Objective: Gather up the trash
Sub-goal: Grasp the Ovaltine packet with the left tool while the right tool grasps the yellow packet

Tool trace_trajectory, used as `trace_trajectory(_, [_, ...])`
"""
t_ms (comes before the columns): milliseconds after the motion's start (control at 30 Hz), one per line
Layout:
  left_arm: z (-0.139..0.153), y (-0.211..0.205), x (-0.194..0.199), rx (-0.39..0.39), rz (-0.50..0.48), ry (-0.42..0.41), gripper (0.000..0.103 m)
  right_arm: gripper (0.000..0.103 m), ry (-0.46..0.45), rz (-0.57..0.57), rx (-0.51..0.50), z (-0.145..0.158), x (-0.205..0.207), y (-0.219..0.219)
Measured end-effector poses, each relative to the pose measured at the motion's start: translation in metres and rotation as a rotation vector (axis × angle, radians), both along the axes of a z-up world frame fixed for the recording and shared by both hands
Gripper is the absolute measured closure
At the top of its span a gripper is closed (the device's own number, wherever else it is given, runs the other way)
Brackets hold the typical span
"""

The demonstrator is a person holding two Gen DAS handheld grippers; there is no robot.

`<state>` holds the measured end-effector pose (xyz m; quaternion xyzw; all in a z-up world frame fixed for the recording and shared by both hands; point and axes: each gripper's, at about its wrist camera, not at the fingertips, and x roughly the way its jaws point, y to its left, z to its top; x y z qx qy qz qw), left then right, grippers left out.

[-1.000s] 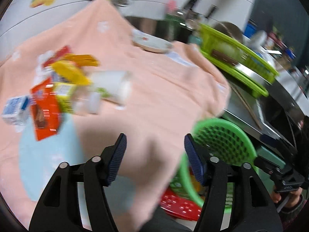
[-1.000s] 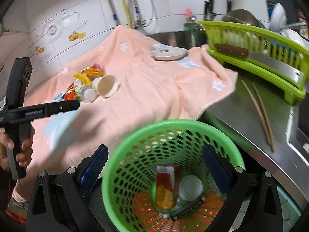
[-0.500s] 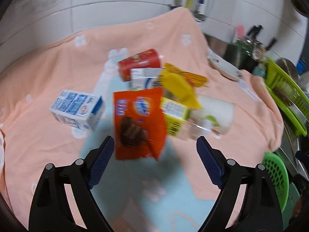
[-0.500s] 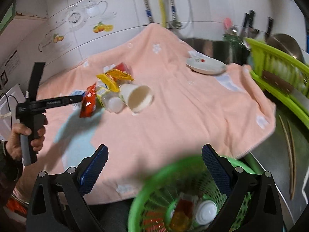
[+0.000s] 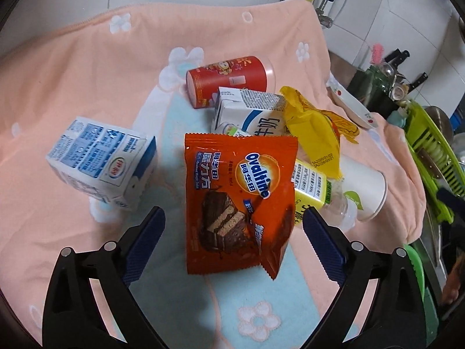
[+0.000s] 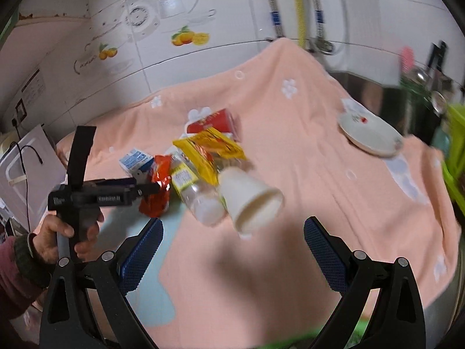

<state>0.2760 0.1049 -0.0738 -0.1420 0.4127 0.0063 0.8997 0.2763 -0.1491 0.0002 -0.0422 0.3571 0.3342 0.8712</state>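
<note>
Left wrist view is showing most of the job still pending: a pile of trash is sitting on the peach towel (image 5: pixel 72 67) over the tabletop, none of it gripped. Left tool (image 5: pixel 234 232) is opening wide, empty, with the orange Ovaltine wrapper (image 5: pixel 237 203) lying between and just ahead of its pads. Milk carton (image 5: pixel 101 163) is lying off to its left, red can (image 5: pixel 226 80), yellow packet (image 5: pixel 314 128) and paper cup (image 5: pixel 363 189) beyond. Right tool (image 6: pixel 232 250) is hovering open and empty, near the cup. Green basket (image 5: pixel 418 264) is peeking in at the edge; contents not visible.
</note>
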Motion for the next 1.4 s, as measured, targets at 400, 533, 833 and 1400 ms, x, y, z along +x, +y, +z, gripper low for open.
trace_trajectory(400, [-0.018,0.014,0.016,-0.117,-0.050,0.011,0.011,0.009,-0.011,0.136,-0.069,-0.006,0.057,0.069])
trace_trajectory(533, [-0.020,0.015,0.018,-0.153,-0.079,0.007,0.019,0.009,-0.003,0.166,-0.084,-0.013,0.071,0.086])
trace_trajectory(833, [-0.017,0.013,0.022,-0.168,-0.140,-0.006,0.033,0.009,-0.020,0.243,-0.148,-0.019,0.098,0.133])
trace_trajectory(1400, [-0.028,0.030,0.027,-0.238,-0.125,0.010,0.024,0.027,0.083,0.281,-0.126,-0.037,0.127,0.152])
